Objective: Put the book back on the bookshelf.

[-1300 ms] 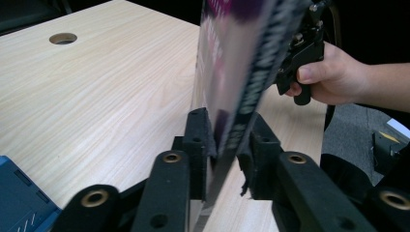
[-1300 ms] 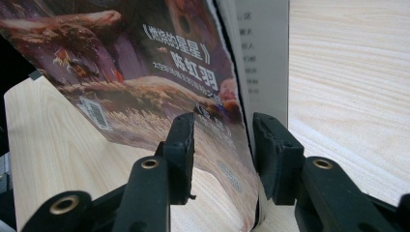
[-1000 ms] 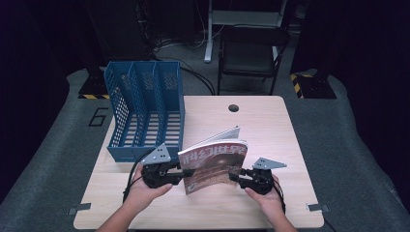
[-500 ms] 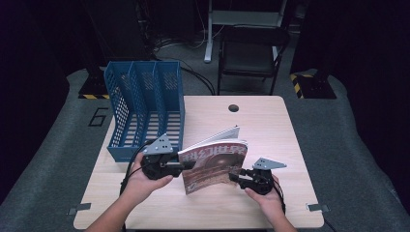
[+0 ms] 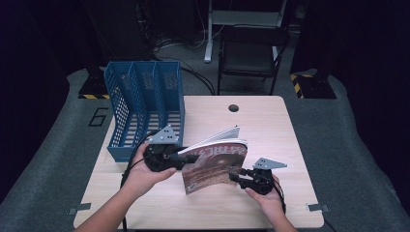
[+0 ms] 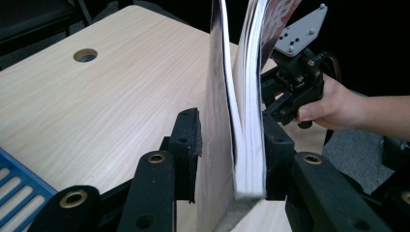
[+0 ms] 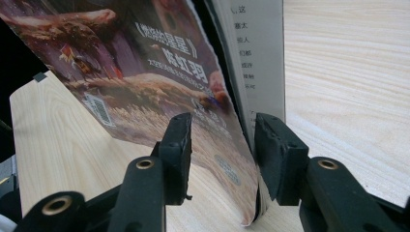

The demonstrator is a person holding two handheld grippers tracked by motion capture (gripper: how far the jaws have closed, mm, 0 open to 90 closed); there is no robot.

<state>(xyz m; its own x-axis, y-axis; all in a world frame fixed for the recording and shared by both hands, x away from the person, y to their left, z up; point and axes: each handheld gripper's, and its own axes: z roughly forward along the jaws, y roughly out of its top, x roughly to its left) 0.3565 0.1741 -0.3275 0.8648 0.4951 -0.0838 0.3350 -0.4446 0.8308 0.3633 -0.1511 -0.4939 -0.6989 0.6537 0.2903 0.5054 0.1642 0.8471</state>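
A person is holding a magazine (image 5: 215, 162) upright between two grippers, over the middle of the table (image 5: 270, 130) toward its near edge. The magazine is standing on its lower edge, tilted, its cover facing the near edge and its pages fanning slightly apart at the top.

The left gripper (image 5: 186, 157) is gripping the magazine's left side: in the left gripper view its fingers (image 6: 189, 145) are clenched on the magazine (image 6: 241, 140), one pad against the loose outer sheet, the other against the thick block of pages. The left hand (image 5: 142, 169) is wrapping around the gripper body just beside the blue file rack (image 5: 145, 106), which is standing at the table's far left corner with its three compartments open toward the top.

The right gripper (image 5: 237, 176) is meeting the magazine's lower right corner. In the right gripper view its fingers (image 7: 275, 150) are straddling that corner of the magazine (image 7: 159, 87); the right pad is lying against the pages, while a gap is showing between the left pad and the cover, so the grip is looking loose rather than clamped. The right hand (image 5: 266, 195) is resting near the table's near edge.
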